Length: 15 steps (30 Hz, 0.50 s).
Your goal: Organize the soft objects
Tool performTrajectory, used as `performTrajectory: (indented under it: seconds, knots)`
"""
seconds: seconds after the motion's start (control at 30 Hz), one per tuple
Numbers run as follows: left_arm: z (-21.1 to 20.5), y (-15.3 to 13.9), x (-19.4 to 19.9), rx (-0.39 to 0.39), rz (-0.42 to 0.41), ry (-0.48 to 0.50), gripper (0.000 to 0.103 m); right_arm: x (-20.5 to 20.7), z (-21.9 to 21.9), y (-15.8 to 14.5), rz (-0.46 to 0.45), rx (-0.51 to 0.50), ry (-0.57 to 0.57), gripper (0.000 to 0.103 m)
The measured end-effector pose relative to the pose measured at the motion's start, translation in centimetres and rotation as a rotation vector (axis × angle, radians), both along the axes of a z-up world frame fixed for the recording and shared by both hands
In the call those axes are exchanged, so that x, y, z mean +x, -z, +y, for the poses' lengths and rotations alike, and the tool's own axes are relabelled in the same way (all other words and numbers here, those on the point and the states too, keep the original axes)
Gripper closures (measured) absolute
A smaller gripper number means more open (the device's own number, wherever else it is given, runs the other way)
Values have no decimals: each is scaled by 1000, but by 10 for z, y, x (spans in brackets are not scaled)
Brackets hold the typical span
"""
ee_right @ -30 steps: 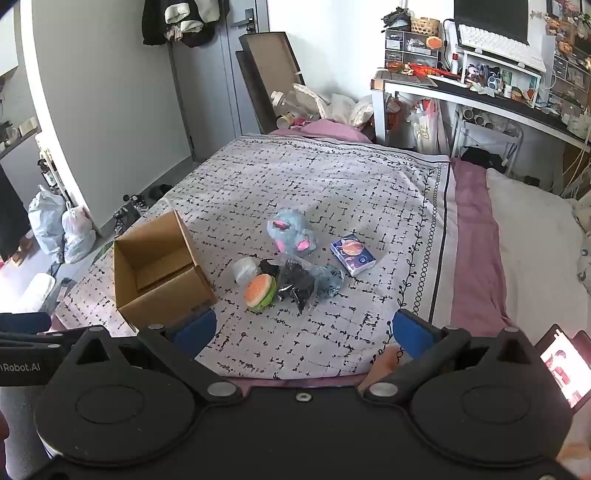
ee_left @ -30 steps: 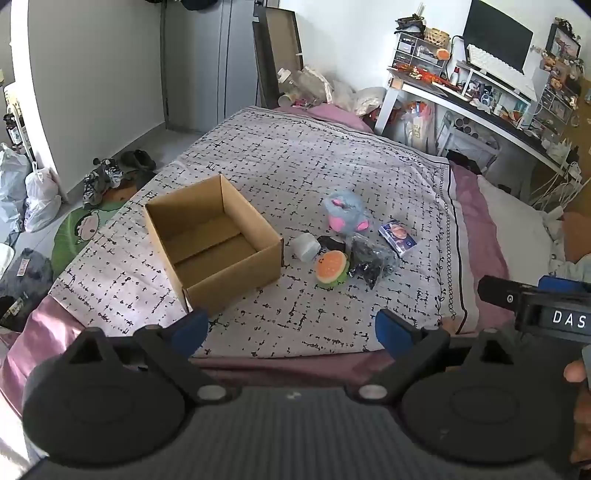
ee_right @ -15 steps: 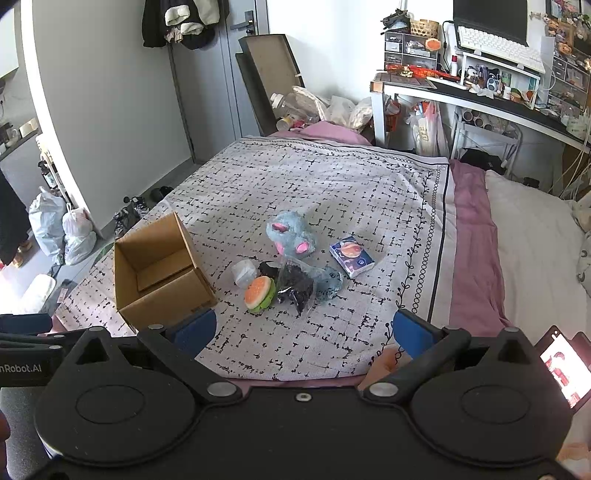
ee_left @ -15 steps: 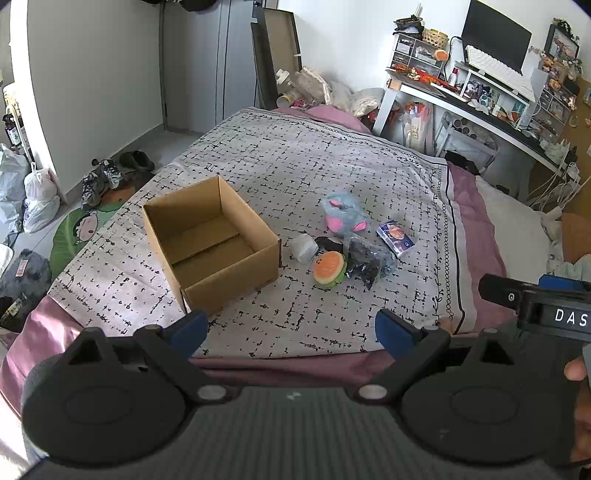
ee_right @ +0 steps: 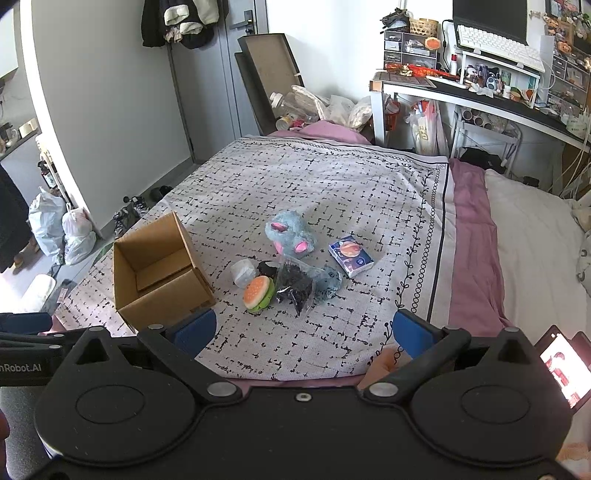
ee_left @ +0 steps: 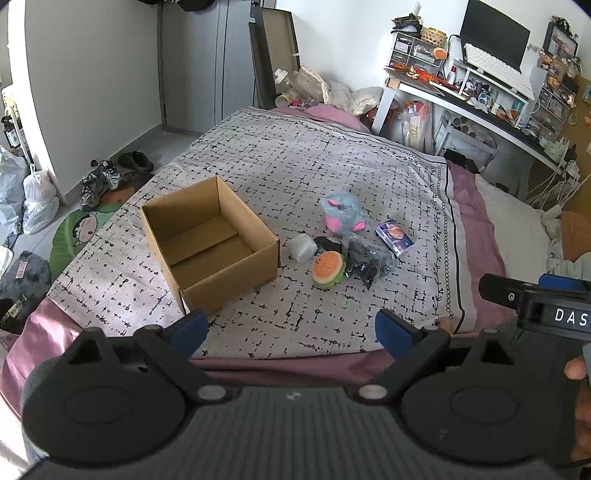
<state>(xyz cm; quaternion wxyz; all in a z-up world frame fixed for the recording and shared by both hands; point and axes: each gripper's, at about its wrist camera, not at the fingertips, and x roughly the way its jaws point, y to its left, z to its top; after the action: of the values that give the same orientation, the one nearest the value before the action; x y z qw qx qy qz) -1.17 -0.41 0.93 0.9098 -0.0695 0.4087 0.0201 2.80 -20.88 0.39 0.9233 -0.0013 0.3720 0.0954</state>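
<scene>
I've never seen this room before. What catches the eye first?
An open, empty brown cardboard box sits on the black-and-white patterned bedspread. Just right of it lies a small heap: an orange-and-green plush burger, a fluffy blue-and-pink plush toy and a blue tissue packet.

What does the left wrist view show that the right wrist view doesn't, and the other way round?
Only the left wrist view shows the green cartoon floor mat beside the bed and the right gripper's body from the side. Only the right wrist view shows the clothes hanging on the door and a lit phone screen at lower right. Both show the empty cardboard box, the burger plush, the blue plush, the small tissue pack, and their own gripper open.
</scene>
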Motion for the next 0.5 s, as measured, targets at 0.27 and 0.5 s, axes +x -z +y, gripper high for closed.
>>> performTrajectory:
  seconds: [0.27,0.5]
  knots:
    - [-3,1,2,3,6,6,7,2,-2,1,2,-1,4,0]
    - [-3,2,2,3,5,6,7,5,-3,2,6,-4,9,0]
